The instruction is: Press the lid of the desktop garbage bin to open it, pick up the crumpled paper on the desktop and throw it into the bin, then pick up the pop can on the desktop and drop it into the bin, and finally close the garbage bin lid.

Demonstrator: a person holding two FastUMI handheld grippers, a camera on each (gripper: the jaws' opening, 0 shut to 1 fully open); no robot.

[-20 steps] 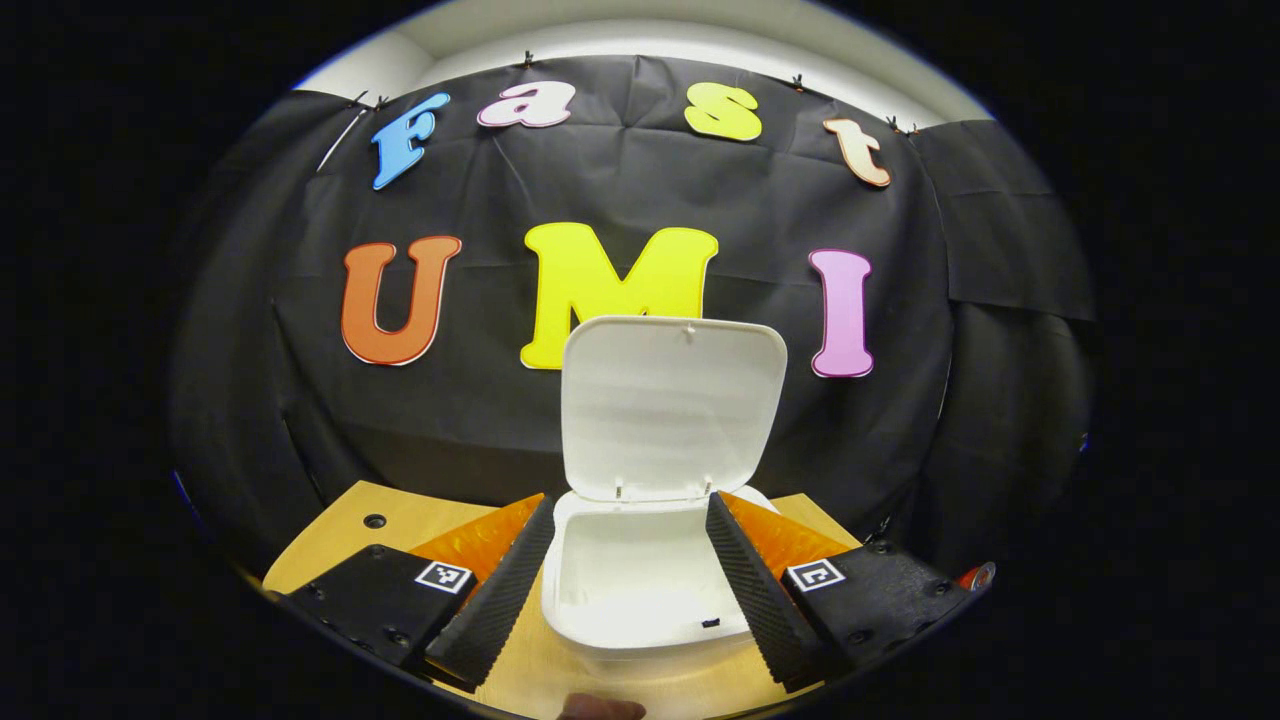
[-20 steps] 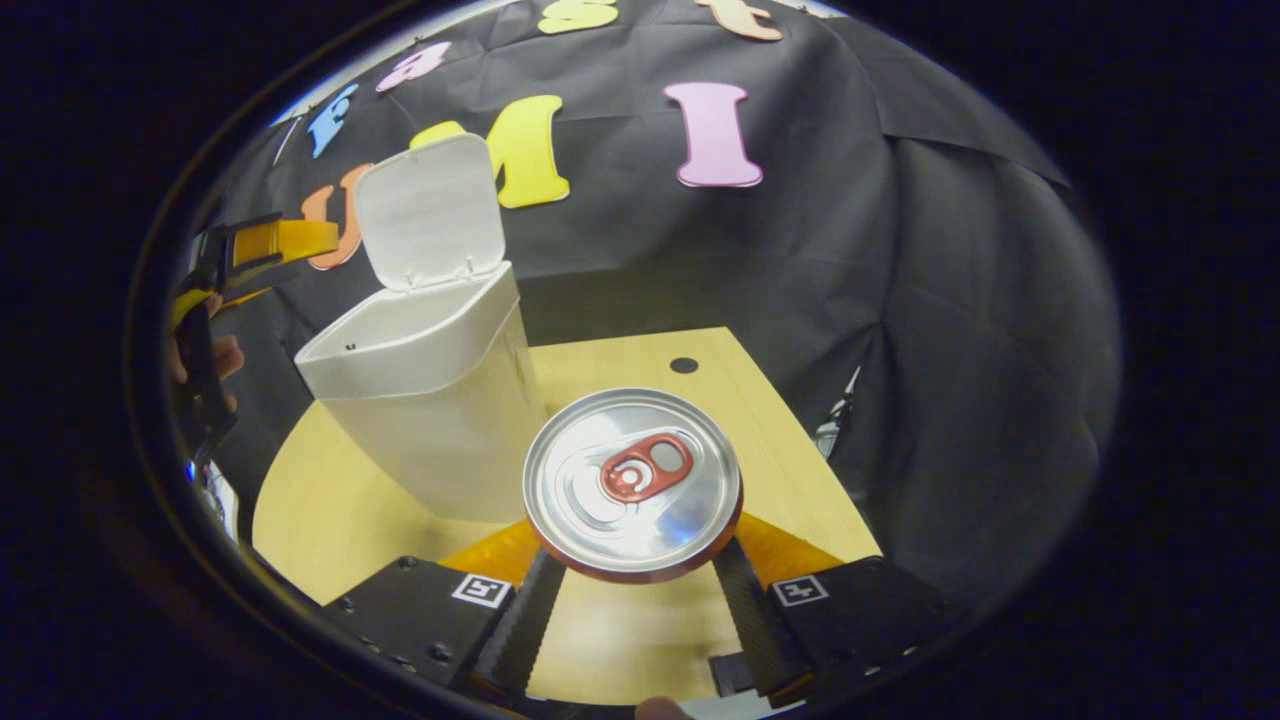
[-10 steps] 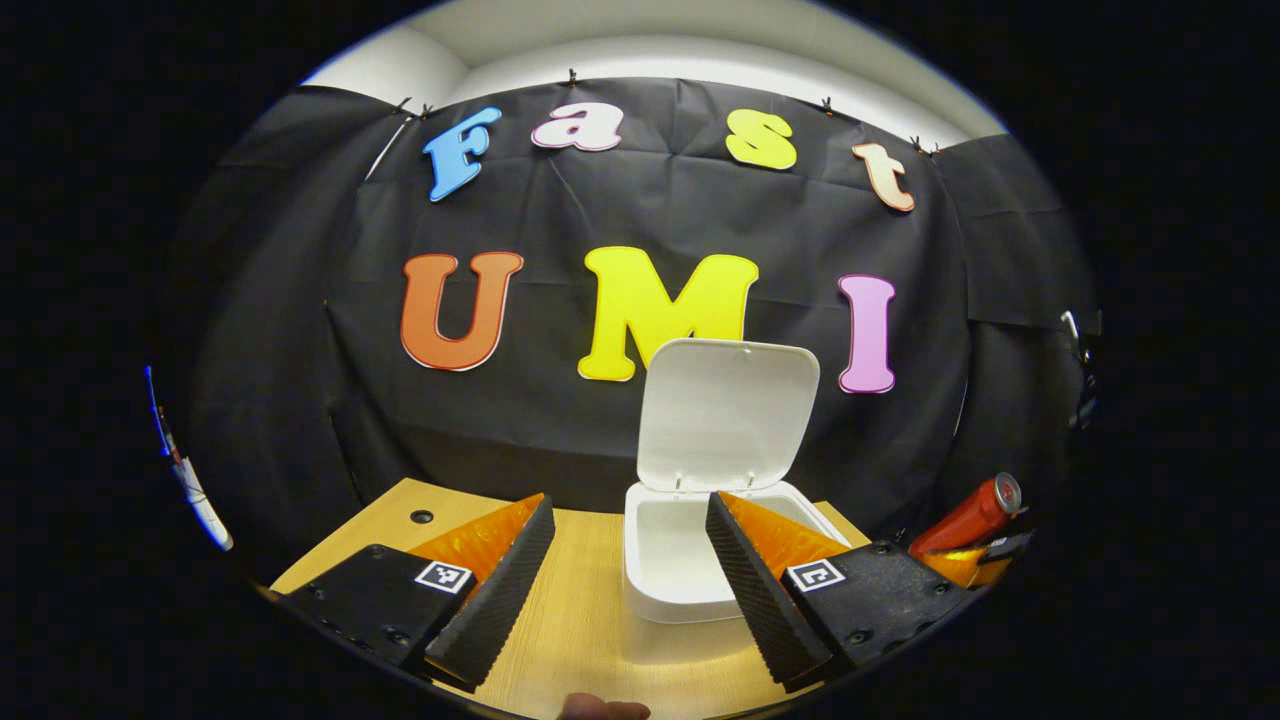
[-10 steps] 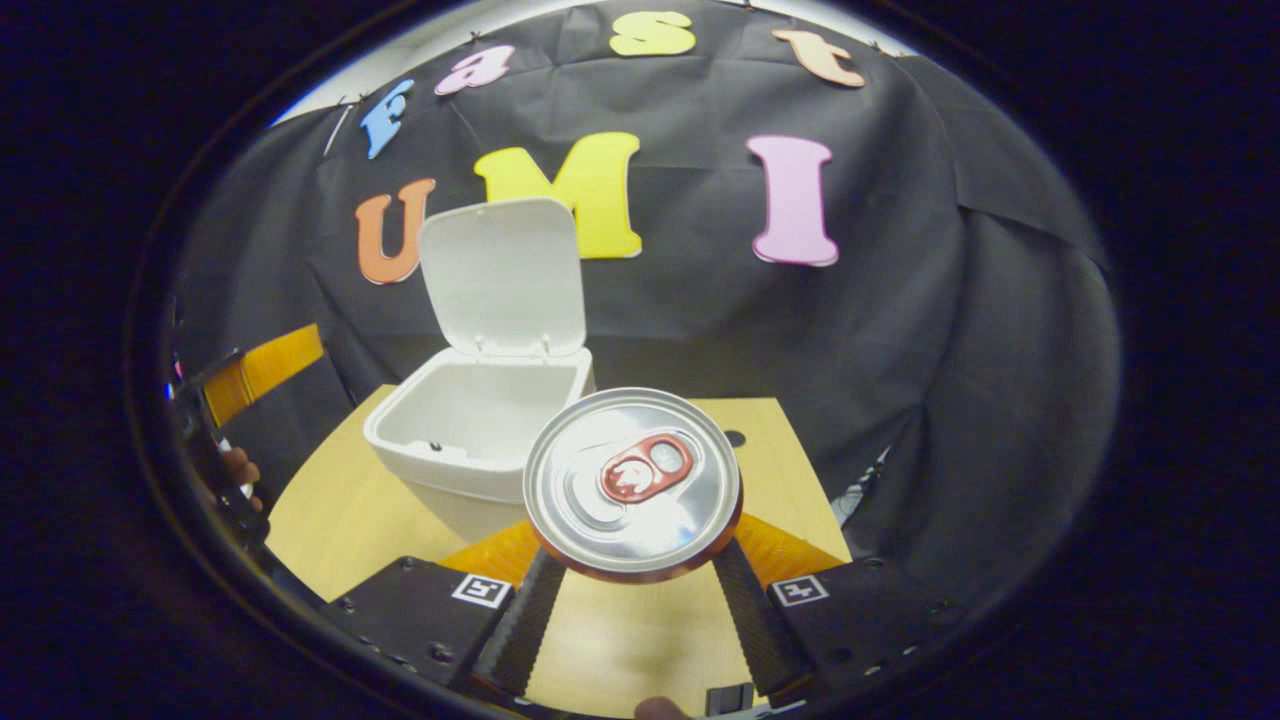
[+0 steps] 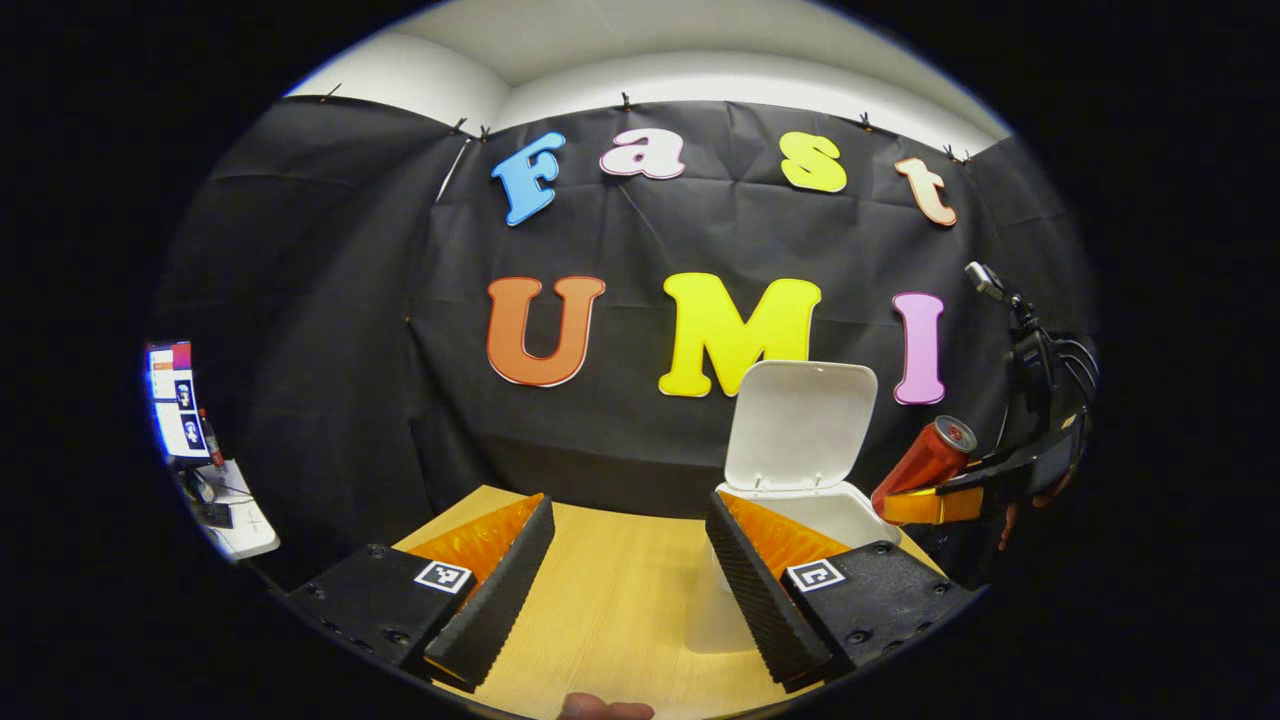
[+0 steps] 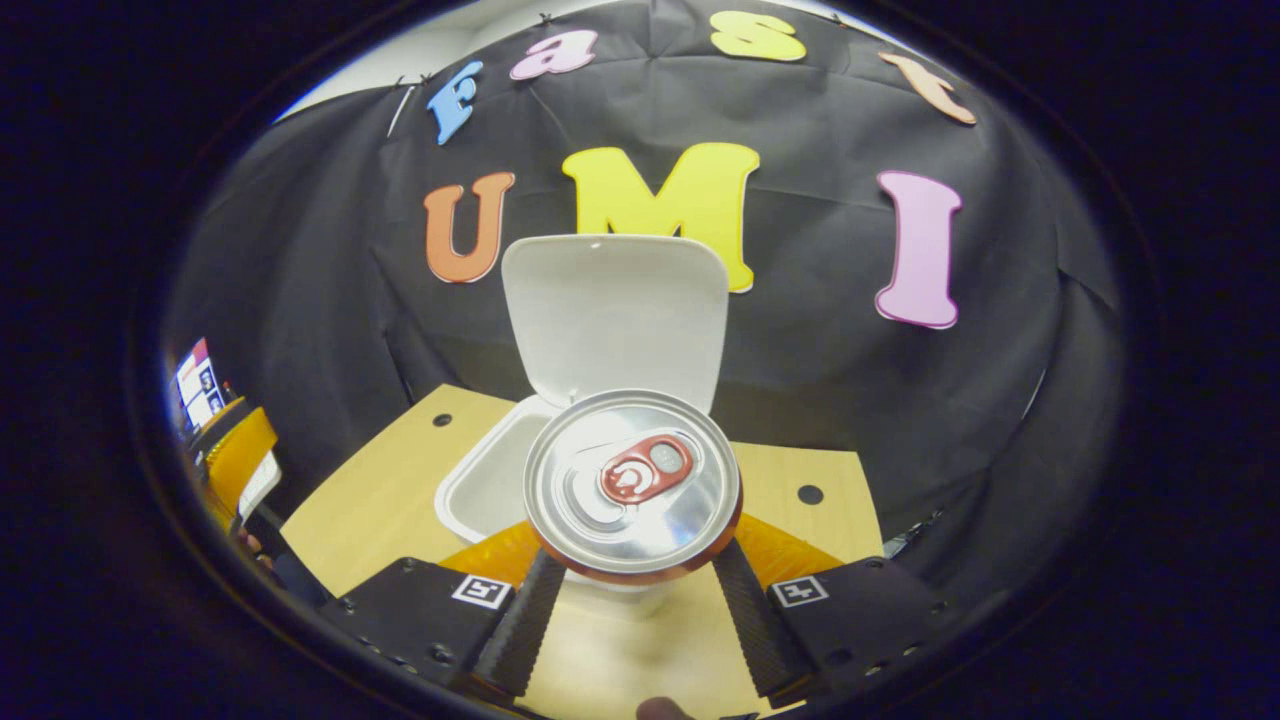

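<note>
Right gripper view tells most of the story, tbh: the right tongs are clamped on the pop can, one finger on each side of its body, top end with the pull tab facing the camera. Just past the can sits the garbage bin on the bench, with its lid flipped up and standing roughly upright, so the press-to-open step looks done. From this angle the can overlaps the bin's mouth, but I can't say it's truly above the opening rather than just short of it. Left gripper view has the left tongs spread wide with nothing between the fingers, hanging over bare bench off to the side of the bin. Farther off on the right you can see the other tongs holding the can tilted, up beside the raised lid. No crumpled paper on any bit of bench I can see, and the bin's bottom is hidden, so my guess is the paper already went in, but that's a guess. So roughly: lid open, paper probably done, can in hand and close to the bin. What's left is getting the can over the opening, letting go, and then shutting the lid.
</note>
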